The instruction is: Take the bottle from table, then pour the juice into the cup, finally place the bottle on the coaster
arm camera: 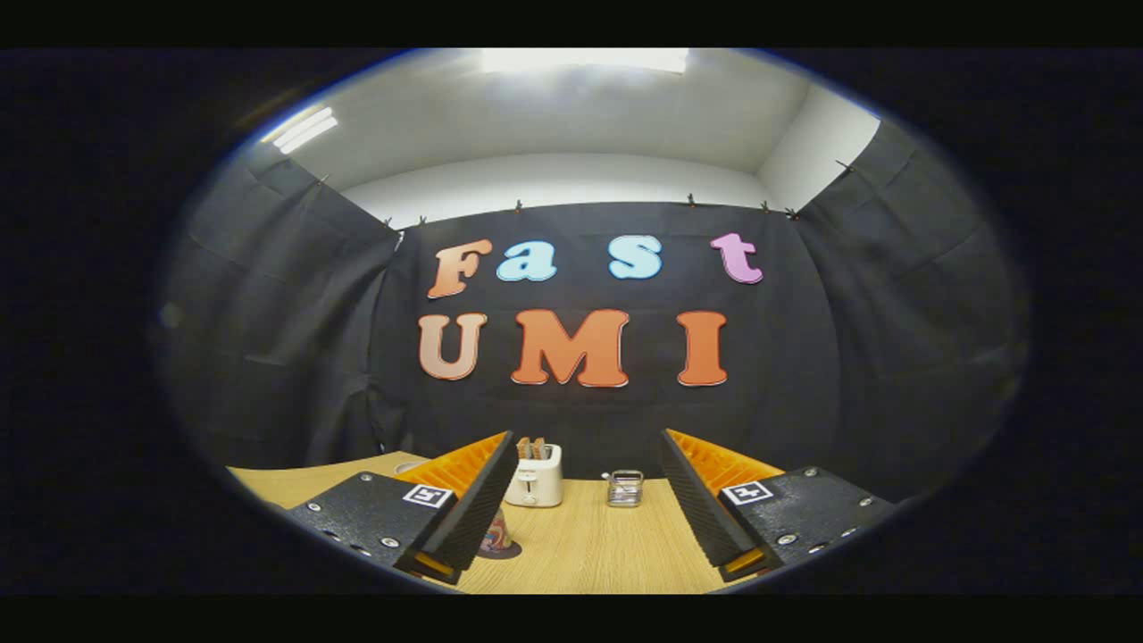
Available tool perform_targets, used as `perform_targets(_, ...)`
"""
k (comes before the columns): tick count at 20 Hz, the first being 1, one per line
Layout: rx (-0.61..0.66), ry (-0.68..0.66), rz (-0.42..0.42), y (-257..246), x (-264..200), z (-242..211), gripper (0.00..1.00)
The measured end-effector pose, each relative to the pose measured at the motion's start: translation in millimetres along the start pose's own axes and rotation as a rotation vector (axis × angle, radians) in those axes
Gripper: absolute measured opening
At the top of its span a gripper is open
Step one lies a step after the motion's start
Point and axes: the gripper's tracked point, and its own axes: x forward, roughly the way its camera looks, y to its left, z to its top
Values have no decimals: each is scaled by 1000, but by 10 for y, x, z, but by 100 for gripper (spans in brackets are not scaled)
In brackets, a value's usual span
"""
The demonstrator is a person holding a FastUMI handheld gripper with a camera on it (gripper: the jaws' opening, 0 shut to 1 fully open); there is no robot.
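Observation:
My gripper (pixel 588 439) is open, held above a wooden table (pixel 589 545) with nothing between its fingers. Close in by the left finger, a colourful patterned object (pixel 496 534) stands on a dark round coaster (pixel 507 553). The finger hides most of it, so I cannot tell whether it is the cup or the bottle. Bare table lies between the fingers.
A white toaster (pixel 534 480) with bread slices in it stands at the table's far edge, beyond the left finger. A small clear container (pixel 625 488) sits to its right. A pale rim (pixel 411 466) peeks out left of the left finger. Black cloth walls close the booth.

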Motion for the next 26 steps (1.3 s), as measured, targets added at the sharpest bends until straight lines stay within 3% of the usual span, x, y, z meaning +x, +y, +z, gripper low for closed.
perform_targets(6,58,21,-5,-171,-15,-200,94)
perform_targets(14,-7,9,-31,-257,-71,-163,94)
perform_targets(26,-36,-2,31,73,-186,-154,94)
